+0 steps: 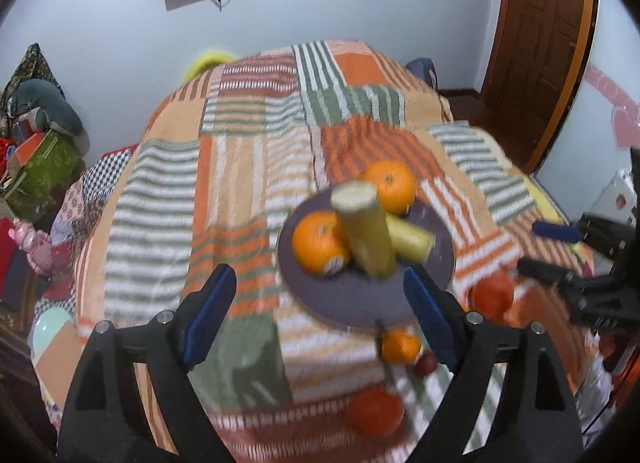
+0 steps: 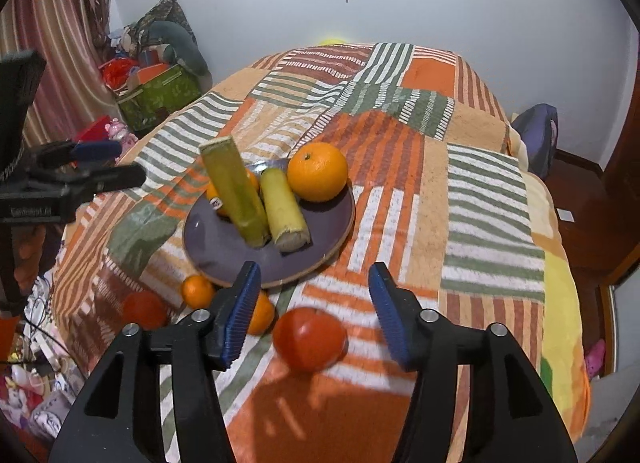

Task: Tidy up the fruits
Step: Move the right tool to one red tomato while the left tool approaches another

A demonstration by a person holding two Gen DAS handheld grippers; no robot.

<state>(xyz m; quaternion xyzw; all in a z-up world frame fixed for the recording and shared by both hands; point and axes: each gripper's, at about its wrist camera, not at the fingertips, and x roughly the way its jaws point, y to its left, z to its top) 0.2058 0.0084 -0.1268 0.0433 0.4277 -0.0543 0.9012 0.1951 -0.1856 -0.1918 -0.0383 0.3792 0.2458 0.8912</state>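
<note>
Both jaws are held open with nothing in them. The red fruit is seen just in front of the right gripper, near the full plate. The tall leaning stalk could be knocked over if bumped.

Left gripper: matte black frame, two broad arms with triangular cut-outs, each tipped by a ribbed blue pad. Silver screws sit at the knuckles, two a side. Right gripper, same build: black printed arms, blue ridged pads, round silver screws. From the right wrist view, the left gripper's black side carries faint pale lettering, too blurred to read.
</note>
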